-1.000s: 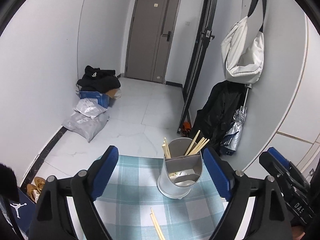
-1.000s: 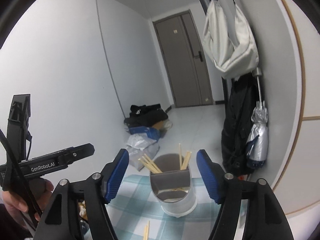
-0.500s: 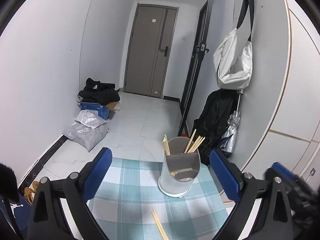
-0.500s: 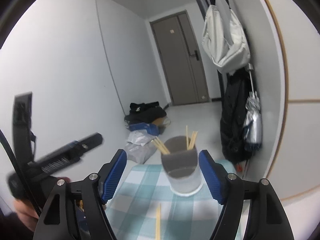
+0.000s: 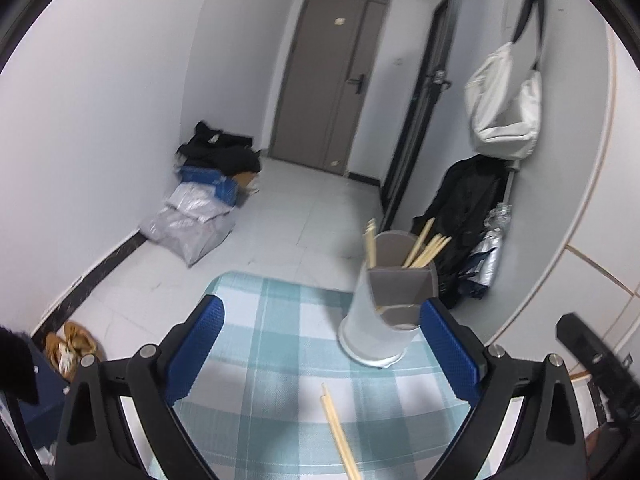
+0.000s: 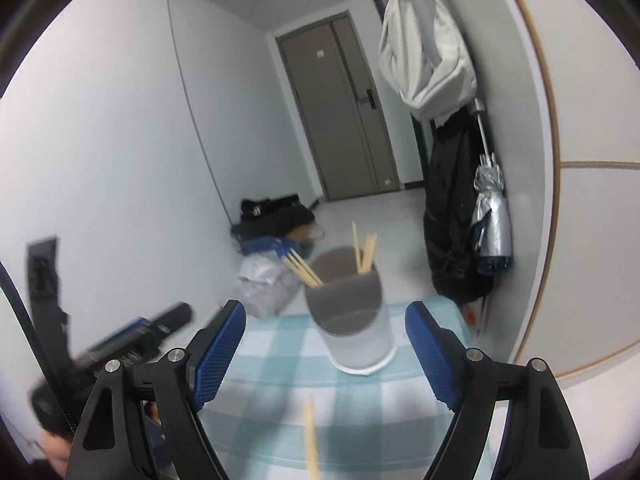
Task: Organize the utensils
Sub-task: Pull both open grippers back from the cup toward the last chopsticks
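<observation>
A white utensil holder [image 5: 384,312] [image 6: 354,320] with a grey divided insert stands on a blue-checked tablecloth [image 5: 280,344] [image 6: 272,364]. Several wooden chopsticks [image 5: 424,244] [image 6: 364,248] stick out of its top. Loose wooden chopsticks [image 5: 340,436] [image 6: 310,440] lie flat on the cloth in front of it. My left gripper [image 5: 322,344] is open and wide, with nothing between its blue pads; the holder sits just inside its right pad's line. My right gripper [image 6: 326,348] has its jaws opening, empty, and frames the holder from behind the loose chopsticks.
Beyond the table's far edge lies a tiled floor with bags and a dark pile [image 5: 208,192] at the left wall. A white bag [image 5: 504,108], dark coat and folded umbrella [image 6: 492,216] hang at the right wall. The other gripper shows at each view's edge [image 6: 120,344].
Both grippers have sunk toward the table and opened wider. The holder now looks nearer and more of the loose chopsticks shows.
</observation>
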`<state>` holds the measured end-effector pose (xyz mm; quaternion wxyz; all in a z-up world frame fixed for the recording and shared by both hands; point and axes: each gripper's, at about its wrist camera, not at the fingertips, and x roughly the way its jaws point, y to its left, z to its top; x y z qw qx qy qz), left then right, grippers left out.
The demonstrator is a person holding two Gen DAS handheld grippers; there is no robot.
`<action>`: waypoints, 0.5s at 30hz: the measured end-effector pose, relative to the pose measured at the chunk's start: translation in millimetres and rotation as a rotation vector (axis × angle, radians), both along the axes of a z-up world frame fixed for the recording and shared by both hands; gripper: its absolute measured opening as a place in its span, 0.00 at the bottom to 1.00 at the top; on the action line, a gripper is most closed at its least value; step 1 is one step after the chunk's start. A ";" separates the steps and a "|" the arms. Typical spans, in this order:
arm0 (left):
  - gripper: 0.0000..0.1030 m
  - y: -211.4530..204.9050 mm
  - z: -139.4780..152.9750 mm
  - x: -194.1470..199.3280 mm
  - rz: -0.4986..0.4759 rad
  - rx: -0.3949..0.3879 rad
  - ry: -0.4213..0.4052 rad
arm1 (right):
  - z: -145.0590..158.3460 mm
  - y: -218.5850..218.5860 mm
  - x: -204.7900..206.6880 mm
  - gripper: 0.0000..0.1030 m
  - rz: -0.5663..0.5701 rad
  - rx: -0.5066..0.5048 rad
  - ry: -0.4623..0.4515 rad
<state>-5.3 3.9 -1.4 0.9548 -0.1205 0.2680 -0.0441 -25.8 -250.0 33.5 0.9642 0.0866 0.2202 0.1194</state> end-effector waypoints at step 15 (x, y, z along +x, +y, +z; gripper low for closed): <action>0.94 17.8 -46.4 25.9 0.053 -0.013 0.197 | -95.6 17.8 53.2 0.79 0.060 -0.146 0.196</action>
